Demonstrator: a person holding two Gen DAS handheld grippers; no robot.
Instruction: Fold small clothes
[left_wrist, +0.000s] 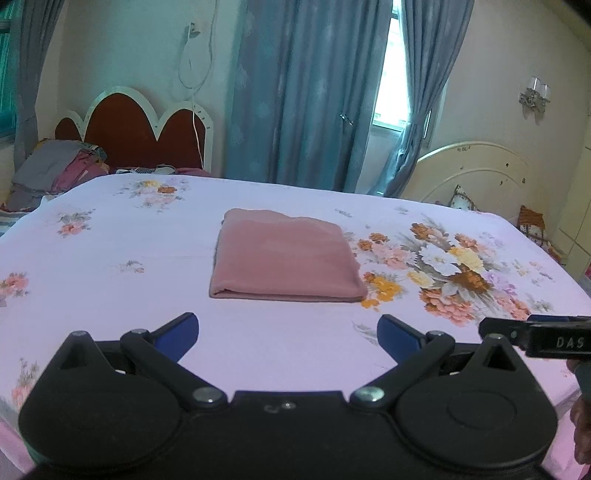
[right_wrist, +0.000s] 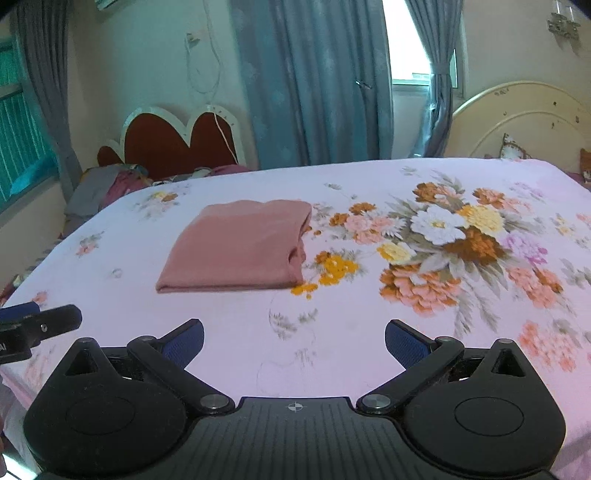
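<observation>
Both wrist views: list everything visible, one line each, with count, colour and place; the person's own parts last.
folded cloth: one, dusty pink, lying flat mid-bed, nothing touching it
bed sheet: one, pale lilac with flower prints, covering the bed
scalloped headboard: one, dark red with white trim, far left
clothes pile: one, grey and maroon, beside that headboard
arched headboard: one, cream, far right
curtains: blue-grey, along the back wall
wall lamp: one, clear glass, right wall
left gripper: black with blue pads, open, empty, short of the cloth
right gripper: same, open, empty
</observation>
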